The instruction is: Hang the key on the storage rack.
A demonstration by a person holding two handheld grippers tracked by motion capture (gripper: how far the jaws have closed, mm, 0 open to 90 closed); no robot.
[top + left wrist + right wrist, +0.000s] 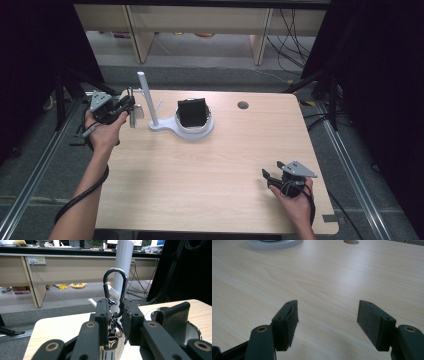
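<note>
We see our left gripper (115, 322) pinching a metal carabiner clip (115, 290) upright, loop topmost, just beside the white stand's post (147, 97) at the surface's far left, while our right gripper (327, 322) hovers spread and empty, well apart, near the front edge.

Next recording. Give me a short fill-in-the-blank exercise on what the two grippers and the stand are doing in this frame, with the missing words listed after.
1. The left gripper is shut on a metal ____ with a keychain hanging below it.
2. The right gripper hovers over bare table with its jaws ____.
3. The white stand has an upright ____ rising from its base.
4. The black pouch sits in the stand's round ____.

Missing words: carabiner; open; pole; tray
</note>
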